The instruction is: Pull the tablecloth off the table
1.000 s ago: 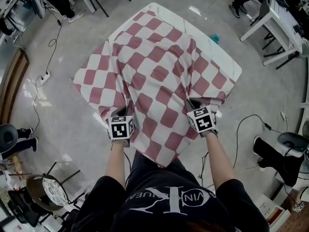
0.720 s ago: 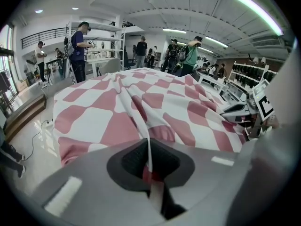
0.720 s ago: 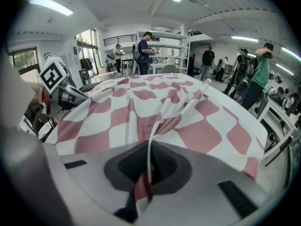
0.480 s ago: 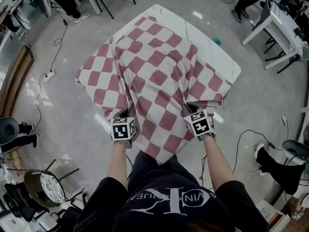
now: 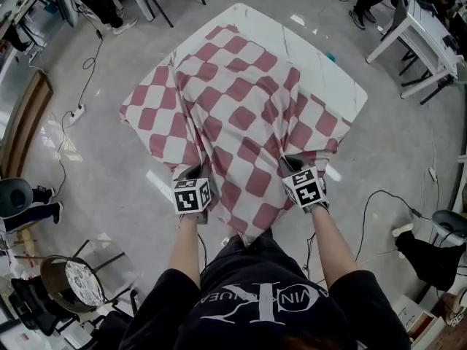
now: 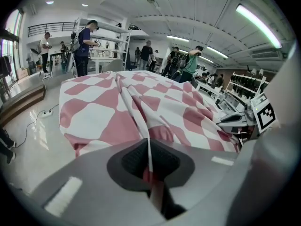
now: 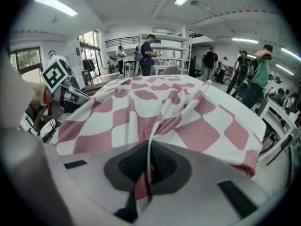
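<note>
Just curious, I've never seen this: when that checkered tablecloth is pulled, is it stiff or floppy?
Probably floppy: the tablecloth bunches into folds where the left gripper and right gripper pinch it. Likely light, since it drapes limply over the table edge. It may slide easily on that glossy top.

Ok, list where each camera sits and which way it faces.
Head view: on the person's head, facing steeply down at the red-and-white checked tablecloth on the white table; forearms, left gripper, right gripper show.
Left gripper view: on that gripper, facing along its jaws, shut on the tablecloth.
Right gripper view: likewise on the right gripper.
Shared: each gripper view shows the other gripper.
</note>
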{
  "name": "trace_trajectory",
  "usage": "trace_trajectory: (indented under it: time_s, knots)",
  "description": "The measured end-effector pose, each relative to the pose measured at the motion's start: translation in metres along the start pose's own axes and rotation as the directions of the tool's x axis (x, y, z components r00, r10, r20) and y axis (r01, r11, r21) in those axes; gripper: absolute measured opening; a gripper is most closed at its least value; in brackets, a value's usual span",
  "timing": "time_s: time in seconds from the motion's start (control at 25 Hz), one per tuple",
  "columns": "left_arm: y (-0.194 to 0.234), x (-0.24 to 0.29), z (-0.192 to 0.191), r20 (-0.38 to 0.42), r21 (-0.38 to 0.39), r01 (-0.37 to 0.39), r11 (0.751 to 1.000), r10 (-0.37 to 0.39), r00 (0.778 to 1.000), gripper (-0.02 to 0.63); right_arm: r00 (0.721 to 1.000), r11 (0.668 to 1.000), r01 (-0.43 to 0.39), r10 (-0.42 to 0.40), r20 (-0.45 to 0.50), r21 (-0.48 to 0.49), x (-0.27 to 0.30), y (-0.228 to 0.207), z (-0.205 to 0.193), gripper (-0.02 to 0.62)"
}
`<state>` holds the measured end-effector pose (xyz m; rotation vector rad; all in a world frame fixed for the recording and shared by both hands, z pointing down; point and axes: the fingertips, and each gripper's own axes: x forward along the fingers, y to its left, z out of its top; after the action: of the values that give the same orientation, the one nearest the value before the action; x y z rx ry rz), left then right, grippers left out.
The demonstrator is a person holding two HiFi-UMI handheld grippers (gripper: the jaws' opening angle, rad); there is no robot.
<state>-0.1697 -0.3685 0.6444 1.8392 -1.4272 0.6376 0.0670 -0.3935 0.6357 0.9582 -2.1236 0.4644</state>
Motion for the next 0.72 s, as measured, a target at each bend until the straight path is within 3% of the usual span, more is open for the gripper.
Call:
trace_trajectory:
  time_s: [0.36, 0.72]
  knots:
    - [-0.002, -0.022, -0.031, -0.013, -0.059, 0.065, 0.996, -0.066, 0.998, 0.017, 1.000, 0.999, -0.003, 0.003, 0.004, 0.049, -0.010, 0.048, -0.021, 0.023]
    - [-0.011, -0.063, -0.043, 0.103, -0.020, 0.122, 0.992, -0.119, 0.987, 0.015, 0.995, 0.981, 0.000, -0.019, 0.097, 0.193, -0.039, 0.090, -0.035, 0.023]
